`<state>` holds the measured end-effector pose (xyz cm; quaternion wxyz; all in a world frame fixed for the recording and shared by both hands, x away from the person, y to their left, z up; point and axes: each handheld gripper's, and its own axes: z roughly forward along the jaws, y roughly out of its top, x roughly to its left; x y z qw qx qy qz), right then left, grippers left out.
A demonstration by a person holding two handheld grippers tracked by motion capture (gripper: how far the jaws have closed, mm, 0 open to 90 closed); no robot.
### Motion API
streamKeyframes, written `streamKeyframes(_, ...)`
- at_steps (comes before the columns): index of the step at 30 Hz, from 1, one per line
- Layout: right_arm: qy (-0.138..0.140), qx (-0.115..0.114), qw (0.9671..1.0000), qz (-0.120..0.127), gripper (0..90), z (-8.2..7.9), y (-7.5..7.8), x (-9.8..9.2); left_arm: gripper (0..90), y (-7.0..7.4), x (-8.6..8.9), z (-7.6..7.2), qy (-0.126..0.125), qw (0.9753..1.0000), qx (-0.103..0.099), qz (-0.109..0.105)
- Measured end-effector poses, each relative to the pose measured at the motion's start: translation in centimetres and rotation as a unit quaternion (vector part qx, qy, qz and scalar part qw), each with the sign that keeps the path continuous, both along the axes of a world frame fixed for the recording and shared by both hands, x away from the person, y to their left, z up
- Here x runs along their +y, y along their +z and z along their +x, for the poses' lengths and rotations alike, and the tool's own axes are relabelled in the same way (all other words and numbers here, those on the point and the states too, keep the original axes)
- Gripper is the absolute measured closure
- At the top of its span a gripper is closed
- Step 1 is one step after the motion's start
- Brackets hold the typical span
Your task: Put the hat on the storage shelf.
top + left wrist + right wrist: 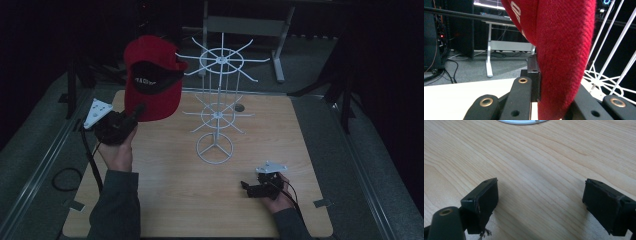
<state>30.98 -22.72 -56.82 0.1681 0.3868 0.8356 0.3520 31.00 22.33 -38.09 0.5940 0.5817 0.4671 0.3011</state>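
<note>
High view: left gripper (134,114) lifted at the table's (165,195) left, jaws pinching the red cap's (151,75) lower edge, cap held up beside the white wire rack (218,107). Right gripper (248,187) rests low on the table near the front right, jaws spread wide, nothing between them.

Room around me is dim, black beyond the light wood table (165,200). Grey carpet floor (40,130) on both sides. A grey metal desk frame (245,25) stands ahead; dark cables (451,67) trail across the floor.
</note>
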Motion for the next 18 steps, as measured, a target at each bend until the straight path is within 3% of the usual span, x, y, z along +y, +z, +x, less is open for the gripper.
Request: streamKeyframes(18, 0.000, 0.000, 1.0000, 0.000, 13.1, 0.0, 0.0, 0.0, 85.7, 1.9, 0.2, -0.2, 0.002, 0.9995, -0.030, -0.013)
